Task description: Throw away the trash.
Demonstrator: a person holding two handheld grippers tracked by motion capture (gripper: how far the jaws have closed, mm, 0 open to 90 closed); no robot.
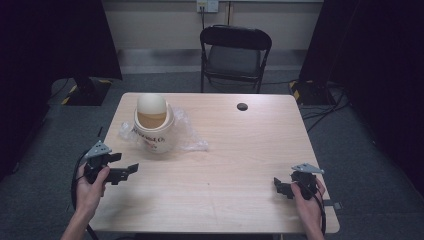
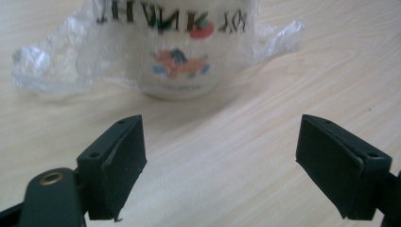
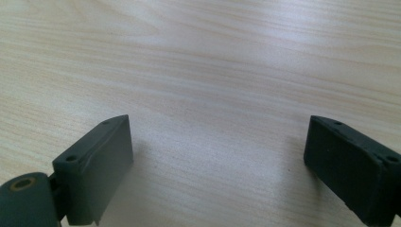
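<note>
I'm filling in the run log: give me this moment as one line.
left claw: open, empty, facing cup | right claw: open, empty, over bare table | cup: upright on plastic wrap, egg-shaped lid on top

A cream ceramic jar with printed lettering and a domed swing lid stands upright on crumpled clear plastic wrap at the light wooden table's far-left area.

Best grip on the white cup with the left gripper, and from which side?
Take the cup across its lower body, coming in level from the near-left where the left gripper already faces it, jaws open. The body is round and upright. The top looks poor: a cream dome fills the mouth. Clear plastic film lies around the base and may slip.
</note>
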